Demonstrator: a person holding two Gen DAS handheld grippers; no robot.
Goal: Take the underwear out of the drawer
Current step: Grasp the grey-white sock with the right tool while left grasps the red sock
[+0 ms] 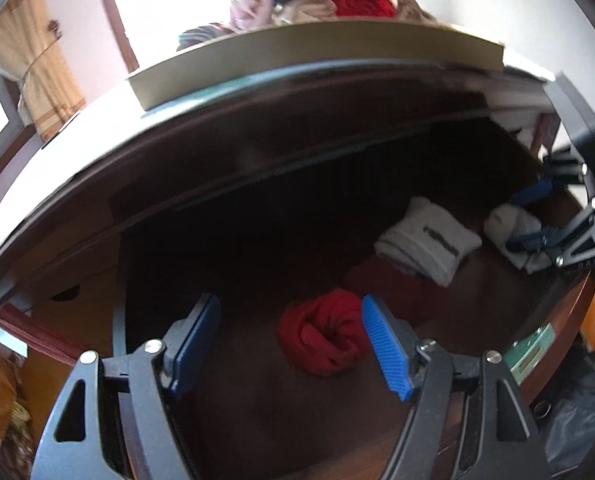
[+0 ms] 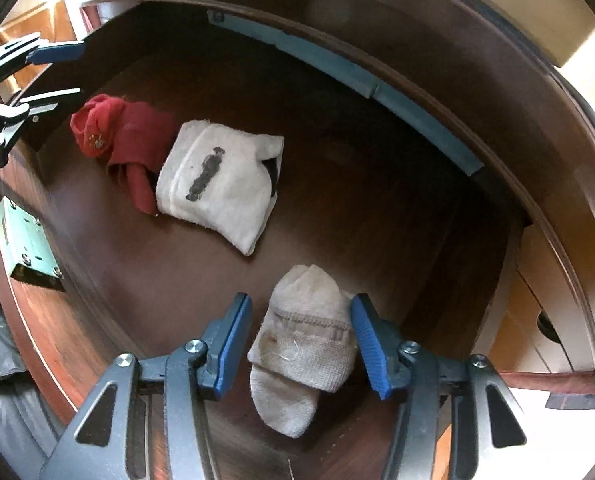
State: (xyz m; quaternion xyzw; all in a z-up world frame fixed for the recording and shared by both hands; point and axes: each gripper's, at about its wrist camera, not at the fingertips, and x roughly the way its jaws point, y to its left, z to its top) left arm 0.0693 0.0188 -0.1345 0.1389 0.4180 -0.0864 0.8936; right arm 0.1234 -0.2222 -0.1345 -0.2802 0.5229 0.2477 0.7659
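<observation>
Right tongs [image 2: 301, 340], angled steeply down into the drawer [image 2: 337, 184], flank a white sock [image 2: 301, 344]; left tongs [image 1: 293, 344] gape over blurred red cloth [image 1: 323, 330].

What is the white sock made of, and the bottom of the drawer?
The white sock looks like soft knitted cotton, or a similar yarn: its cuff is ribbed, with a stitched band, and the fabric looks fuzzy. The drawer bottom looks like dark brown wood, or a wood-look board, with a smooth, slightly glossy finish and faint grain lines.
</observation>
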